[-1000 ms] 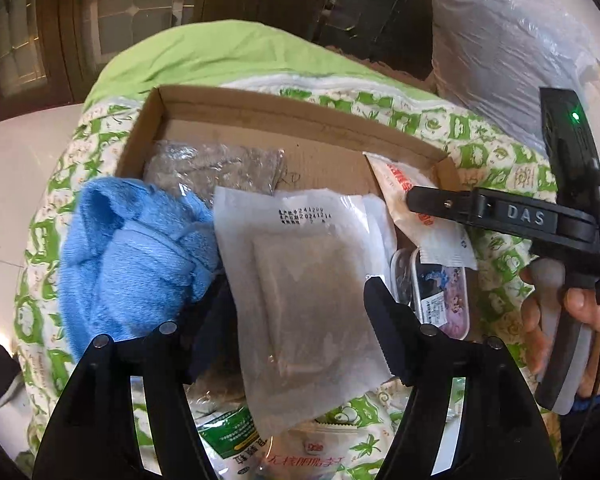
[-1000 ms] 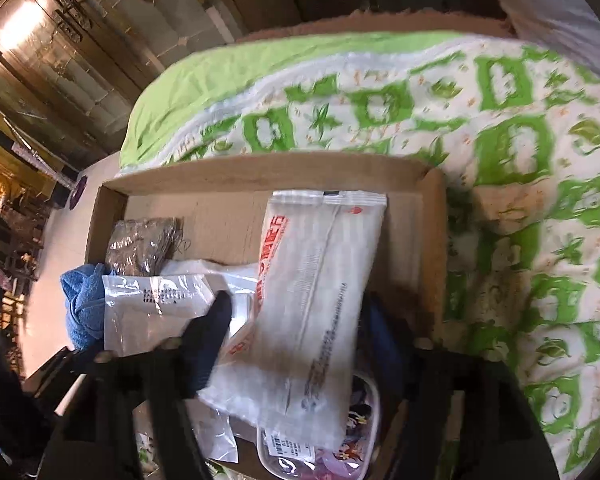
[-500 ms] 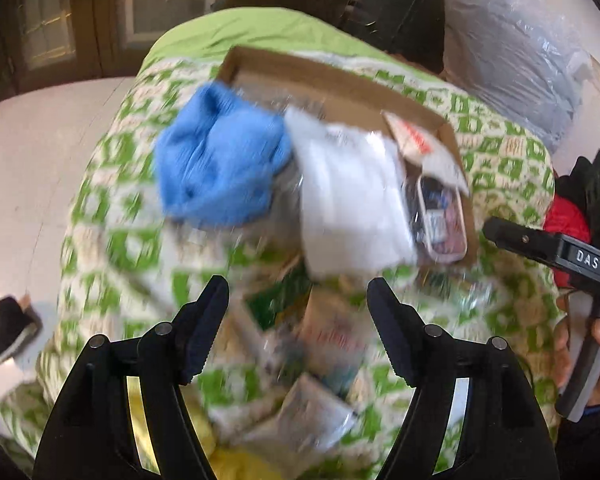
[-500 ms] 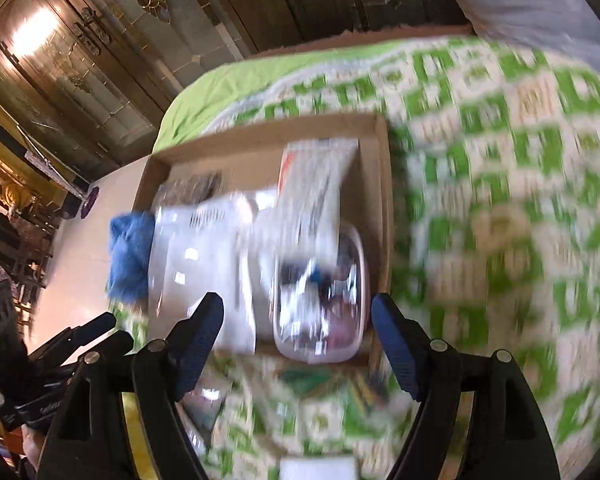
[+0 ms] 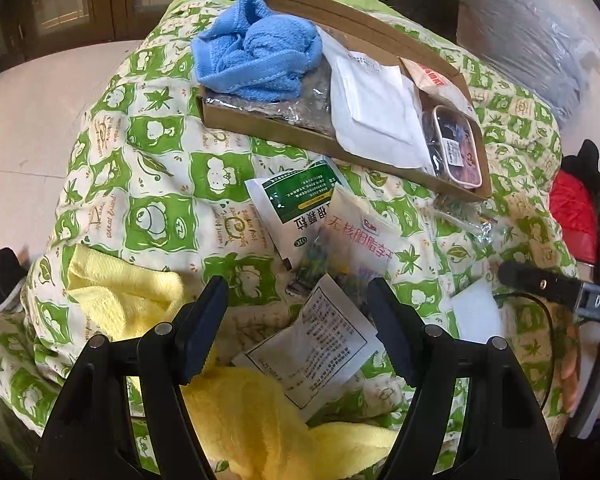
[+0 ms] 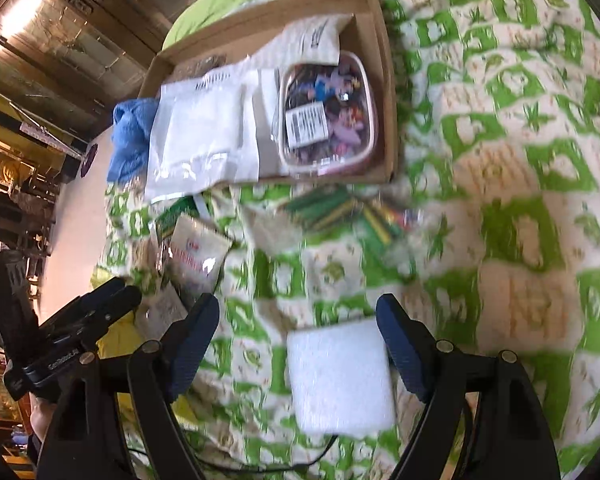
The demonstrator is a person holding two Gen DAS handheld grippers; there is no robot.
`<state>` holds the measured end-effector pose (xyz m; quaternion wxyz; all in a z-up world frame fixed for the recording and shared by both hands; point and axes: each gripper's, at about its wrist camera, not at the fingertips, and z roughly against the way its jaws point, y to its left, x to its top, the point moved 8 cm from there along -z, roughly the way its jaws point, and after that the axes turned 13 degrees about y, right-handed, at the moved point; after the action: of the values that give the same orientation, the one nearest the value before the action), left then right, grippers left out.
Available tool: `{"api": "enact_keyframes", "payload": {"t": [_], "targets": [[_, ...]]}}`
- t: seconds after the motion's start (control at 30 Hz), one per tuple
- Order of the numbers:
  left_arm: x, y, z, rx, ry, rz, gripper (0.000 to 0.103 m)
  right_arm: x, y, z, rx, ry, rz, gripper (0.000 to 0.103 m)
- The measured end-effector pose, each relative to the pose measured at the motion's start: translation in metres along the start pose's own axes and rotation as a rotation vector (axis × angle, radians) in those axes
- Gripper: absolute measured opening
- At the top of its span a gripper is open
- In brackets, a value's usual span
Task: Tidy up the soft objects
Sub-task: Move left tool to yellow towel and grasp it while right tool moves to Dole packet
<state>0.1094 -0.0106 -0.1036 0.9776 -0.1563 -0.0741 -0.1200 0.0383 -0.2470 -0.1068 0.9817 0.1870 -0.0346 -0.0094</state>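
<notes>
A shallow cardboard box (image 5: 300,136) (image 6: 388,92) lies on the green-and-cream quilt. In it are a blue towel (image 5: 260,52) (image 6: 130,140), a white plastic pouch (image 5: 374,108) (image 6: 200,136) and a clear pink-rimmed case (image 5: 456,148) (image 6: 328,116). My left gripper (image 5: 296,316) is open and empty above loose packets (image 5: 300,204) and a yellow towel (image 5: 260,412). My right gripper (image 6: 298,336) is open and empty over a white foam block (image 6: 340,380) (image 5: 478,312).
A green pencil pack (image 6: 340,212) lies on the quilt (image 6: 520,160) below the box. A white printed sachet (image 5: 316,344) rests between my left fingers. A large plastic-wrapped bundle (image 5: 528,32) and a red item (image 5: 572,208) sit at the right. Floor lies to the left.
Both grippers pulled back from the box and let go of the pouches they held there. Loose packets, the yellow towel and the foam block came into view.
</notes>
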Motion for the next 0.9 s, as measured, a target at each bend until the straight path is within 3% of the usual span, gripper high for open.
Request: {"api": "enact_keyframes", "payload": {"t": [0.3,0.6,0.73,0.8,0.9], "targets": [[-0.007,-0.006,0.006,-0.014,-0.012,-0.025,0.072,-0.027,0.0,-0.01,-0.01,0.053,0.012,0.081],[-0.017,-0.039,0.001,0.024,0.004,-0.201,0.073,-0.044,0.0,-0.018,-0.036,0.098,0.034,0.081],[-0.015,-0.028,0.006,0.029,0.017,-0.161,0.073,-0.047,0.001,-0.02,-0.042,0.104,0.038,0.081],[-0.019,-0.012,0.013,0.052,0.041,-0.093,0.073,-0.048,0.003,-0.021,-0.044,0.108,0.046,0.081],[-0.035,0.008,0.025,-0.023,0.089,0.028,0.072,-0.049,0.007,-0.025,-0.044,0.114,0.055,0.081]]}}
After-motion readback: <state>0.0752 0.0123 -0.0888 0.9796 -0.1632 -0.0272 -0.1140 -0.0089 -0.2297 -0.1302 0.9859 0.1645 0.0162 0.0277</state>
